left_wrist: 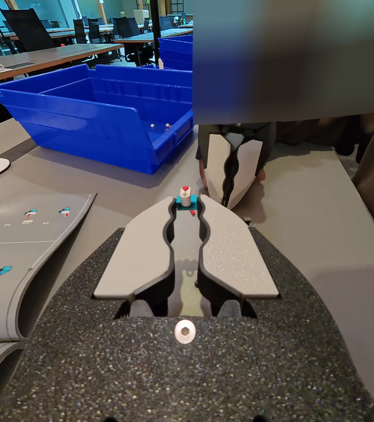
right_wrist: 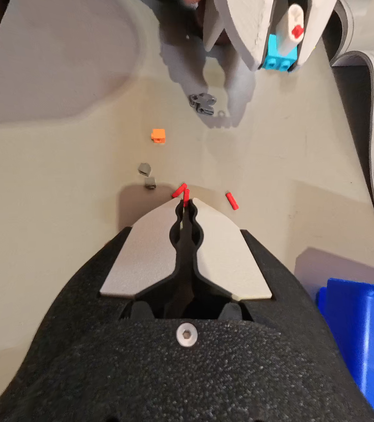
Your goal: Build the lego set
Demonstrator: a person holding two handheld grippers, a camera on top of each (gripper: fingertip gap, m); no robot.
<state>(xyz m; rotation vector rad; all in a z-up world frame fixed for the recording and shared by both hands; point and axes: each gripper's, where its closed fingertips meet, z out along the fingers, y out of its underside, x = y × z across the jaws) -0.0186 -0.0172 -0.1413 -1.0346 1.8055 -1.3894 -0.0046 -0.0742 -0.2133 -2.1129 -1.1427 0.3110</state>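
Note:
My left gripper (left_wrist: 186, 198) is shut on a small assembly (left_wrist: 185, 201): a teal brick with a white piece and a red axle through it, held just above the grey table. It also shows at the top of the right wrist view, where the teal brick (right_wrist: 279, 58) sits between the left gripper's fingers. My right gripper (right_wrist: 186, 201) points down at the table and is shut on a red pin (right_wrist: 186, 196). A second red pin (right_wrist: 179, 190) lies touching it and a third (right_wrist: 232, 201) lies to the right. In the left wrist view the right gripper (left_wrist: 226, 202) stands just right of the assembly.
Loose on the table are an orange brick (right_wrist: 158, 135), two small grey pieces (right_wrist: 145, 169) and a dark grey connector (right_wrist: 202, 104). An open instruction booklet (left_wrist: 21, 251) lies at the left. A blue bin (left_wrist: 85, 118) with a few small parts stands behind it. Across from one pair of fingers to the other is roughly 10 centimeters. The dark grey connector (right_wrist: 202, 104) is about 7 centimeters from my left fingertips.

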